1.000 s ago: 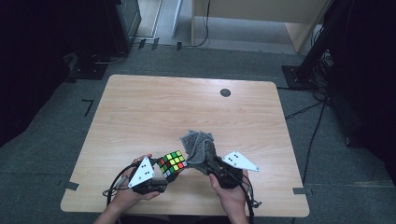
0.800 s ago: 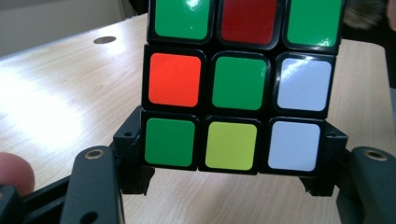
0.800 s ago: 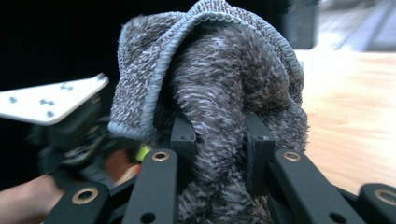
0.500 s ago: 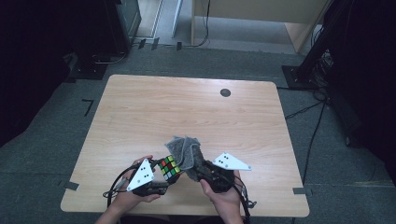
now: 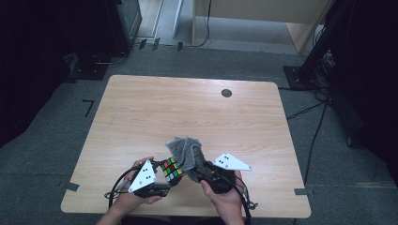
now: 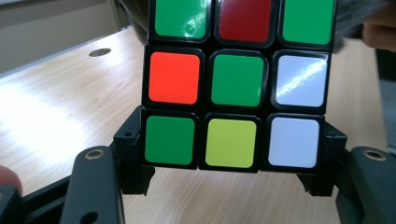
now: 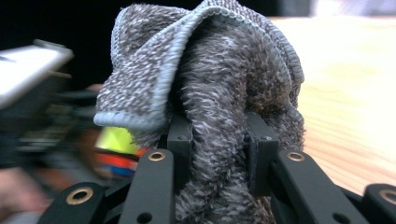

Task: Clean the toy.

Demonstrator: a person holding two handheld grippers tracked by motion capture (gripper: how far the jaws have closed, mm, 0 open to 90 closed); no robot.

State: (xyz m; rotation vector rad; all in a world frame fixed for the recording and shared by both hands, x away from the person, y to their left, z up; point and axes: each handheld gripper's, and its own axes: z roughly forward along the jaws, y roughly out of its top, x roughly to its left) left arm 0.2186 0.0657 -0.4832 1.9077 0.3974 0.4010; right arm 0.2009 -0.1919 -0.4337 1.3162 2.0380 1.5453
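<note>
Here the grey cloth (image 5: 187, 151) drapes against the puzzle cube (image 5: 171, 169) on the table (image 5: 141, 112)

A scrambled puzzle cube (image 6: 236, 84), black-framed with green, red, orange, white and yellow stickers, sits clamped above the near tabletop edge, touching a crumpled grey terry cloth (image 7: 210, 88) with a pale stitched hem that stands bunched upright at its right.

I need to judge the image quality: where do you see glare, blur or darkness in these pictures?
Left gripper view: white glare streaks on the puzzle cube's glossy stickers, and a bright patch on the table. Right gripper view: the grey cloth is sharp, while everything to its left is smeared. High view: evenly lit table, very dark surroundings.
</note>
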